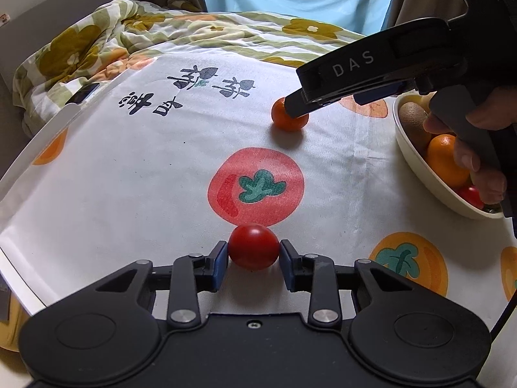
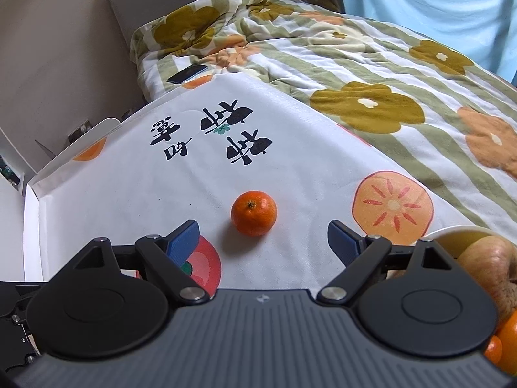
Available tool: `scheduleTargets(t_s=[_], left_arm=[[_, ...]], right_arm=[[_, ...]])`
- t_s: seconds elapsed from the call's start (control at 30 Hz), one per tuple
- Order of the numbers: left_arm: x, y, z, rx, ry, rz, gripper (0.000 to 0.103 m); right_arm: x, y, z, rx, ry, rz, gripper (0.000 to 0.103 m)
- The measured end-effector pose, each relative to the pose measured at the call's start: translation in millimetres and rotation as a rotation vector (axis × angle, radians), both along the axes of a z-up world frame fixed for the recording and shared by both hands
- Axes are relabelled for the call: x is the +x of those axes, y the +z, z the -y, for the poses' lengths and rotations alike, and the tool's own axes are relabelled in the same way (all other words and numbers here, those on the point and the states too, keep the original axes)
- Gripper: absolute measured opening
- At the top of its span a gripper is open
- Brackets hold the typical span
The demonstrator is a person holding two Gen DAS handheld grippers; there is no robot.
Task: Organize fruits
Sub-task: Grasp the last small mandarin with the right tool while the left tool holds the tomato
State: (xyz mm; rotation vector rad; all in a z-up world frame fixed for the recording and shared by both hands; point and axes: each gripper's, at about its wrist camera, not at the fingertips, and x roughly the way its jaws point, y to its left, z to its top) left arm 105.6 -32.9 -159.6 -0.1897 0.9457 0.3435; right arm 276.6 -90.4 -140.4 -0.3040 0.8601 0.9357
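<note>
Tomato pinched between left tongs

My left camera sits just behind my fingers, looking steeply down and close over the printed cloth. My right camera, tilted down likewise, faces across the same cloth toward the quilt. Both views share the mandarin, the black lettering and the quilt.

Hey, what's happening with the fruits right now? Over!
Left gripper shut on cherry tomato. Right gripper open, mandarin just ahead on tablecloth. Bowl at right. Nothing blocking.
</note>
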Motion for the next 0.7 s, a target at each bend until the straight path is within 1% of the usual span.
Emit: scheduleTargets(t_s=[0.17, 0.23, 0.37, 0.43, 0.5, 0.6, 0.67, 0.7], left_arm=[[1.6, 1.0, -8.2, 0.014, 0.027, 0.002, 0.037], [2.3, 0.5, -13.6, 0.021, 0.032, -0.001, 0.037], [5.7, 0.2, -23.2, 0.039, 0.016, -0.008, 0.037], [7.6, -0.2, -28.0, 0.046, 0.01, -0.01, 0.037], [9.3, -0.9, -33.7, 0.043, 0.004, -0.007, 0.037], [12.4, -1.3, -38.6, 0.047, -0.009, -0.006, 0.037], [13.8, -1.2, -41.4, 0.043, -0.021, -0.007, 0.037], [14.3, -0.9, -42.6, 0.04, -0.026, -0.007, 0.037]], right_arm=[[1.9, -4.6, -10.4, -0.002, 0.021, -0.003, 0.1], [2.8, -7.1, -14.1, -0.004, 0.024, -0.006, 0.092], [5.3, -13.2, -22.1, -0.012, 0.014, -0.007, 0.09], [7.0, -15.7, -25.6, -0.016, 0.01, -0.011, 0.079], [9.0, -19.0, -29.3, -0.025, 0.002, -0.018, 0.077], [10.3, -21.7, -33.4, -0.033, -0.01, -0.018, 0.077], [10.0, -22.4, -35.5, -0.039, -0.015, -0.014, 0.074], [9.5, -22.9, -36.8, -0.044, -0.017, -0.012, 0.069]])
